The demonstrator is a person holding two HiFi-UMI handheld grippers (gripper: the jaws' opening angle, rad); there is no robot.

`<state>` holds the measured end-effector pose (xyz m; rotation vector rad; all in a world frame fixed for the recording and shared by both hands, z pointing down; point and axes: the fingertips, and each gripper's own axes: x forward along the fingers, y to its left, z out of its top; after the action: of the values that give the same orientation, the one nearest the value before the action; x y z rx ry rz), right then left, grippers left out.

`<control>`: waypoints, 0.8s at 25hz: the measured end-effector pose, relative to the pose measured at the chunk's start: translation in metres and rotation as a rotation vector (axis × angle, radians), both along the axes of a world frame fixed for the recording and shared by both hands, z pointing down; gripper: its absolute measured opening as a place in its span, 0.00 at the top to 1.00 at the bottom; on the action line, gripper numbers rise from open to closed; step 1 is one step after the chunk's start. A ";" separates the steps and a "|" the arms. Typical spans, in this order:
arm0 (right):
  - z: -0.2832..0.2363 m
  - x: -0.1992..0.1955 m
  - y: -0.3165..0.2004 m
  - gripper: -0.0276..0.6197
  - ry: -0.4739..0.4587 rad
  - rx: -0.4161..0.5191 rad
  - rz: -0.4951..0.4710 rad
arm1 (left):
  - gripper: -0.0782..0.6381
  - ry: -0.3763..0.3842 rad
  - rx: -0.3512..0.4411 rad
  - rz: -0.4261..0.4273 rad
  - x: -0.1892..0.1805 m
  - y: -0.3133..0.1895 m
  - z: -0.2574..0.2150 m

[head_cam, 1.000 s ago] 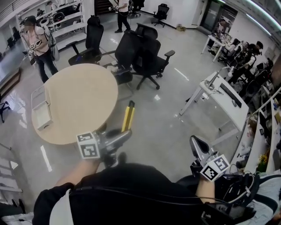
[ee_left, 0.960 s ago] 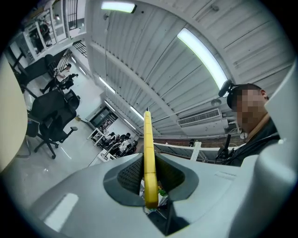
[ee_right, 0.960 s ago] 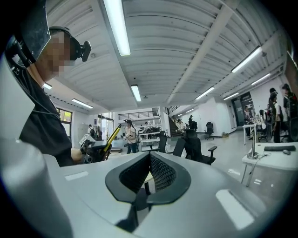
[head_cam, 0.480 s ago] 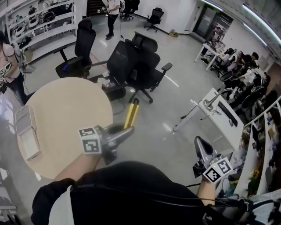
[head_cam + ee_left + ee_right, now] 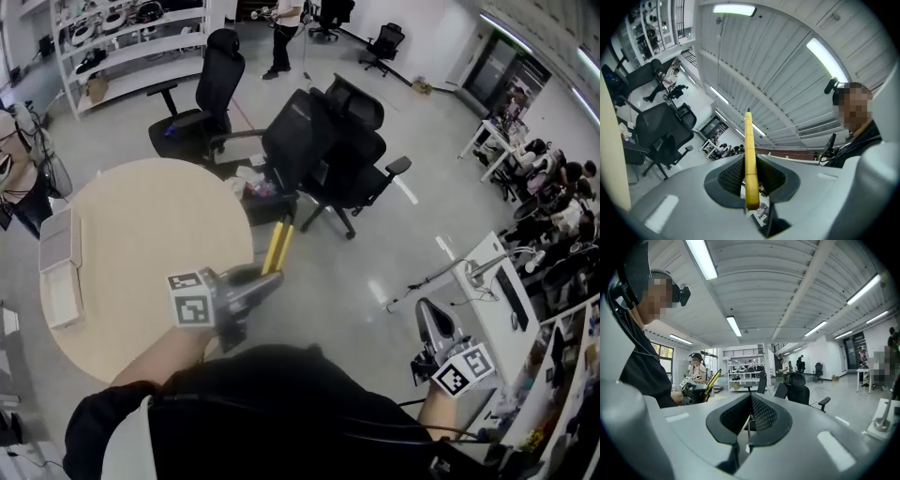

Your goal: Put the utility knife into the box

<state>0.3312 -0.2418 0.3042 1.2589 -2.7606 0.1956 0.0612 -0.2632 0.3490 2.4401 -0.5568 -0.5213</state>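
Observation:
A long yellow utility knife (image 5: 277,246) sticks out of my left gripper (image 5: 272,279), which is shut on its lower end. It hangs in the air off the right edge of the round wooden table (image 5: 159,234). In the left gripper view the knife (image 5: 749,159) stands upright between the pads, pointing at the ceiling. The pale open box (image 5: 58,267) lies at the table's far left edge, well away from the knife. My right gripper (image 5: 424,314) is low at the right, away from the table. Its jaws are shut on nothing (image 5: 749,416).
Black office chairs (image 5: 323,141) stand just beyond the table, one close to the knife tip. White shelving (image 5: 131,47) runs along the back left. A person (image 5: 14,178) stands left of the table. White desks (image 5: 487,281) are on the right.
The view has swung, so the table, box and chairs shift in the picture. The left gripper still holds the knife beside the table's right edge. The right gripper has hardly moved.

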 end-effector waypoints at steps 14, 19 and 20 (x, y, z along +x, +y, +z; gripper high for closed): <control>0.005 0.057 -0.286 0.93 -0.065 0.026 -0.481 | 0.79 -0.078 -0.050 -0.536 0.064 -0.162 -0.014; 0.020 0.023 -0.337 0.93 -0.090 -0.002 -0.632 | 0.79 -0.116 -0.080 -0.683 0.052 -0.175 -0.010; 0.021 0.010 -0.344 0.93 -0.088 -0.003 -0.669 | 0.79 -0.123 -0.091 -0.720 0.043 -0.173 -0.008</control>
<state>0.3412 -0.5854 0.3252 0.2770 -3.0628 0.1949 0.1046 -0.4358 0.3415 2.1423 -1.4929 -0.6041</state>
